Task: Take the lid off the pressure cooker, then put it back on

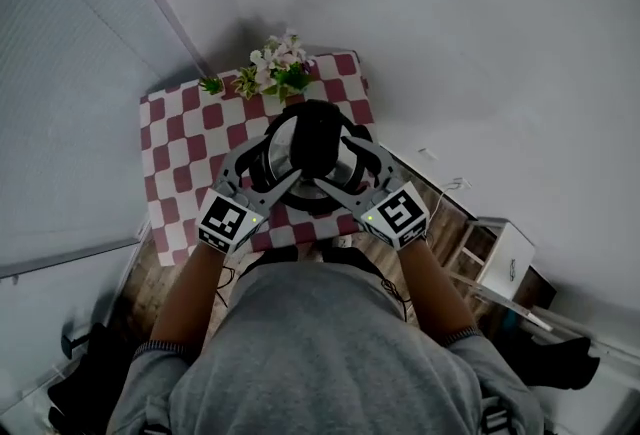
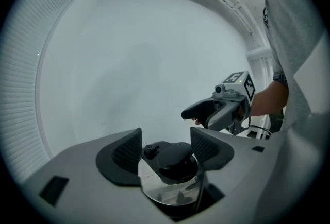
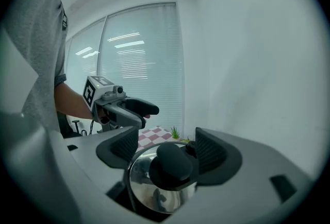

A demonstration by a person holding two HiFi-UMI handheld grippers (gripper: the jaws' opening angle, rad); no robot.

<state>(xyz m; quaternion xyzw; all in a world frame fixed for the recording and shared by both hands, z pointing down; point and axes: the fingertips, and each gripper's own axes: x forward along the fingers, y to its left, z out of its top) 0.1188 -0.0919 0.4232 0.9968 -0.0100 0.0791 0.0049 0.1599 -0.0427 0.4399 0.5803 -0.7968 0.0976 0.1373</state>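
A steel pressure cooker (image 1: pixel 345 163) stands on a red-and-white checked table (image 1: pixel 170 153). Its shiny lid (image 2: pixel 154 187) carries a bulky black handle (image 1: pixel 315 138); the lid appears to rest on the pot. My left gripper (image 1: pixel 268 165) reaches in from the lower left and my right gripper (image 1: pixel 345 163) from the lower right. Both stand open, one on each side of the lid. In the left gripper view the handle (image 2: pixel 175 158) lies between the wide jaws (image 2: pixel 166 144) with gaps on both sides. The right gripper view shows the same: handle (image 3: pixel 172 166) between spread jaws (image 3: pixel 167 148), pads not pressing.
A pot of white flowers (image 1: pixel 280 63) and a small green plant (image 1: pixel 212 85) stand at the table's far edge, close behind the cooker. White walls meet behind the table. A white stool or shelf (image 1: pixel 500 258) stands on the wooden floor at the right.
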